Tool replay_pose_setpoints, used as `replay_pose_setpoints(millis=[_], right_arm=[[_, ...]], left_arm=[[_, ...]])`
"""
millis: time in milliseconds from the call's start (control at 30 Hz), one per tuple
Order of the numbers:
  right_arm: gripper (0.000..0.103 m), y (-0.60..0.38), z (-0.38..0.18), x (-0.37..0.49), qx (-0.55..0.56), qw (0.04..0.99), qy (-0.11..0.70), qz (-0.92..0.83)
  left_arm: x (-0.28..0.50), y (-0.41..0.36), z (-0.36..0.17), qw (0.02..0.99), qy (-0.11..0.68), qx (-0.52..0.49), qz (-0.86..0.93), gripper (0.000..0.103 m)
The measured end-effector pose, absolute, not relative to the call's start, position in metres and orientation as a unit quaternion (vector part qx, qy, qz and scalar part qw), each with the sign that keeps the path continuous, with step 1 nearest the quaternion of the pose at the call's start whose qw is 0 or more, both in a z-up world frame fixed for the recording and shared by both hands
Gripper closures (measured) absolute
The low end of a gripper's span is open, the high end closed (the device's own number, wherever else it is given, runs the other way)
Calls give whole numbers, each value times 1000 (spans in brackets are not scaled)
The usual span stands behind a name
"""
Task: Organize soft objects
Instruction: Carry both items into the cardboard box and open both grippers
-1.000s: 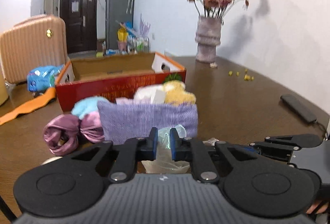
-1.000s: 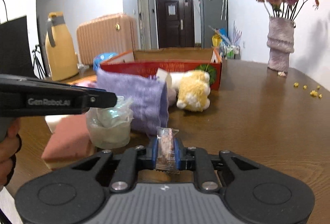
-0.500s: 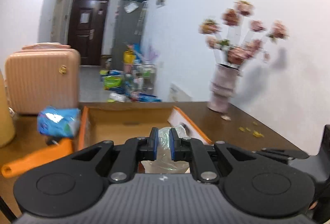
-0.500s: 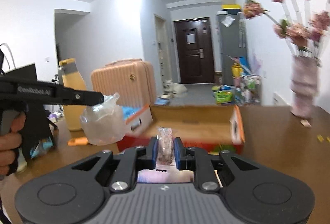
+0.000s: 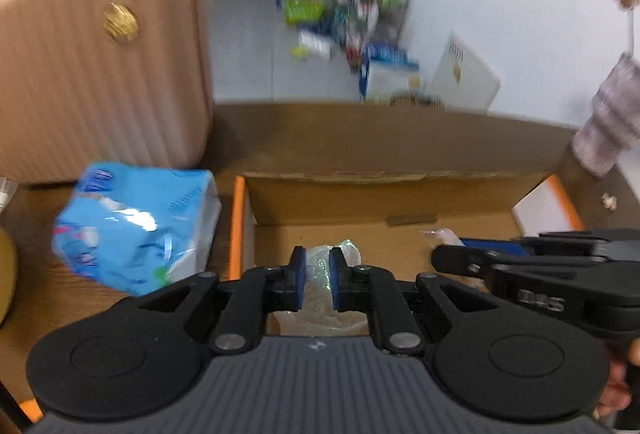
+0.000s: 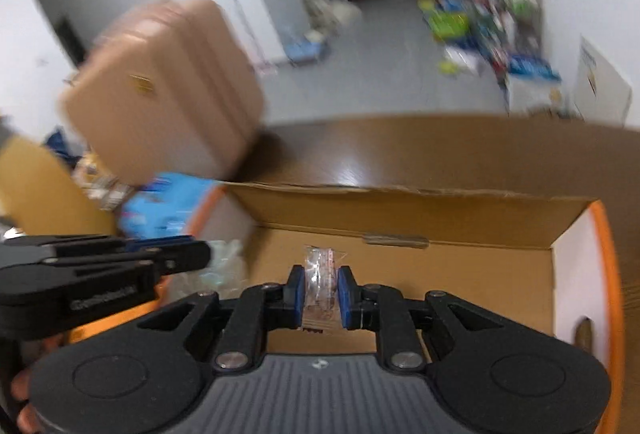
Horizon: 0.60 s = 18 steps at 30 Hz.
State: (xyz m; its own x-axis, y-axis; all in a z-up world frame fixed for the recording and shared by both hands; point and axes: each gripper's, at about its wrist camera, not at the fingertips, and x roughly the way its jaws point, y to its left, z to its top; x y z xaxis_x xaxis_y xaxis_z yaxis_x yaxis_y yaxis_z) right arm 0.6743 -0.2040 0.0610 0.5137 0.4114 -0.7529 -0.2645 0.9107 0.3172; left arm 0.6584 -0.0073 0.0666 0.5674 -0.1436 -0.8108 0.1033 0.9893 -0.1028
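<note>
While the open orange-edged cardboard box (image 6: 460,230) shows a bare brown floor (frames blurred), the left gripper (image 5: 317,280) clamps a crumpled clear plastic bag (image 5: 320,298) above it, and the right gripper (image 6: 319,292) pinches a small clear-wrapped snack packet (image 6: 320,284) likewise.

Your box (image 5: 400,202) on the surface (image 5: 40,298), tissue pack (image 5: 132,230) left of it, suitcase (image 5: 100,50) behind, vase (image 5: 612,114) far right.

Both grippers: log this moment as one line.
left gripper: shut on plastic bag | right gripper: shut on snack packet | both over cardboard box
</note>
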Motion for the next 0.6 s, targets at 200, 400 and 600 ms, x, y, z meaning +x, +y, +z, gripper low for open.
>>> replay_pose_setpoints(millis=[200,400,600], right_arm=[[68,-189,10,705,85,844,499,176],[48,-192,31,691,72,858,483,159],[40,-216,98,647,55,886,436,149]], left_arm=[[678,-13,47,875,482,2,-53,58],[667,-6,66,880,474,-9,-43,41],[614,0,125,899,436,-3,-45,29]])
